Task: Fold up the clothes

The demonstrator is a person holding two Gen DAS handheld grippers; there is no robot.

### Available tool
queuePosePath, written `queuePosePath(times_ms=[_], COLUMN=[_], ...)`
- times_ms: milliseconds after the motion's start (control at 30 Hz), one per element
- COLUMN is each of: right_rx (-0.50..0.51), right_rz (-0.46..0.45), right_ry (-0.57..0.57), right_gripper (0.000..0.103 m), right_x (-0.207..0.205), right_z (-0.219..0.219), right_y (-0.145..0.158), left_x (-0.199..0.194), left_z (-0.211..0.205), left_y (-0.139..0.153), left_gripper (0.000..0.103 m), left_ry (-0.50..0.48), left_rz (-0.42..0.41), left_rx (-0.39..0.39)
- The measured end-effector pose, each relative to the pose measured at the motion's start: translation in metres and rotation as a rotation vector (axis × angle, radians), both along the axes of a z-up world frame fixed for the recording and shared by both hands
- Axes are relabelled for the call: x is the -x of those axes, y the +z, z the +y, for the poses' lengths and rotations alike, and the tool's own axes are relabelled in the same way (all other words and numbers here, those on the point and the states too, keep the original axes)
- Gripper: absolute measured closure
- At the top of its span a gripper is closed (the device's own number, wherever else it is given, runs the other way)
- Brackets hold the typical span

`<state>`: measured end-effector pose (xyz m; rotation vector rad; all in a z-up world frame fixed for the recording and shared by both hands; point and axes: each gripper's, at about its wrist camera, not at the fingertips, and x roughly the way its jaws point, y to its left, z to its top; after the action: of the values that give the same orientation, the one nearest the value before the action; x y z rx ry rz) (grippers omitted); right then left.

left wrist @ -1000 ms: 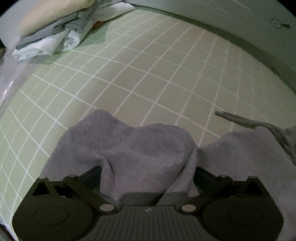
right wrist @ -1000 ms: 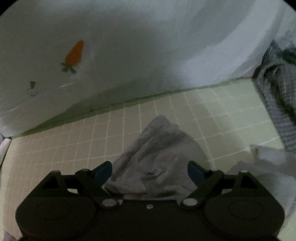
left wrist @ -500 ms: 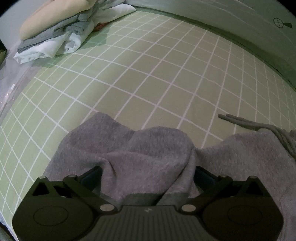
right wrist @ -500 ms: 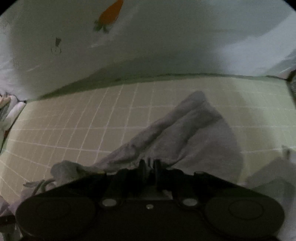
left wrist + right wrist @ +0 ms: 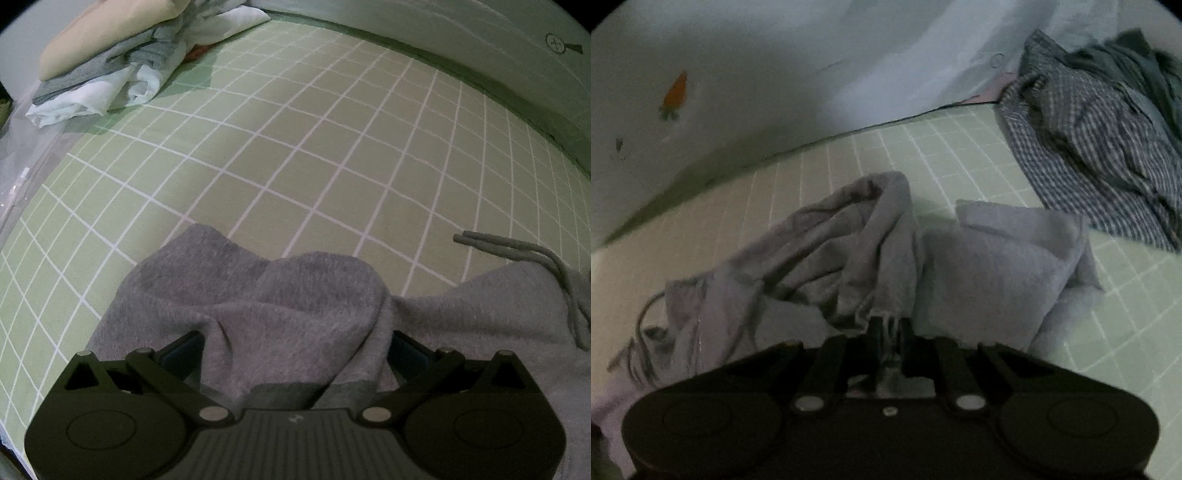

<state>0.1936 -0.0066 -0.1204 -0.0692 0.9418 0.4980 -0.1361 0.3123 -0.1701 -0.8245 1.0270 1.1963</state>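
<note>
- A stack of folded clothes (image 5: 122, 62) sits at the far left corner of the green checked sheet (image 5: 295, 155).
- The left gripper (image 5: 295, 350) has its fingers spread wide, with a raised fold of the grey garment (image 5: 288, 306) bunched between them; the blue pads do not visibly press it.
- The garment's drawstring (image 5: 517, 251) trails off to the right on the sheet.
- The right gripper (image 5: 888, 328) pinches a gathered edge of the same grey garment (image 5: 849, 236) between nearly closed fingers, though the jaws are opening slightly.
- A crumpled checked shirt (image 5: 1089, 147) lies at the far right.
</note>
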Motion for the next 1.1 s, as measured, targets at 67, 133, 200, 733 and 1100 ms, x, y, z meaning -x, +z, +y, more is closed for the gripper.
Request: queuePosePath(times_ms=[67,133,200,733,1100], right_rx=[-0.029,-0.052,-0.043,0.174,-0.248], right_rz=[-0.031,-0.072,-0.096,-0.14,-0.554], right_ry=[-0.024,-0.036,-0.023,0.334,0.2], right_gripper=[0.052,0.027,0.022,0.087,0.09], right_x=[-0.001,-0.006,-0.014,-0.065,-0.076], right_z=[0.001,0.007,0.019,0.114,0.159], right_y=[0.008,0.015,0.016,-0.007,0.126], left_x=[0.0,0.0,0.0,-0.003,-0.003], left_z=[0.001,0.001,0.001,0.007,0.005], left_y=[-0.001,-0.001,-0.002,-0.003,-0.003], left_gripper=[0.0,0.0,0.0,0.0,0.0], left_ry=[0.002,0.001,0.001,0.023,0.001], left_rz=[0.001,0.002,0.002,-0.001,-0.005], left_rx=[0.002,0.004,0.005,-0.006,-0.037])
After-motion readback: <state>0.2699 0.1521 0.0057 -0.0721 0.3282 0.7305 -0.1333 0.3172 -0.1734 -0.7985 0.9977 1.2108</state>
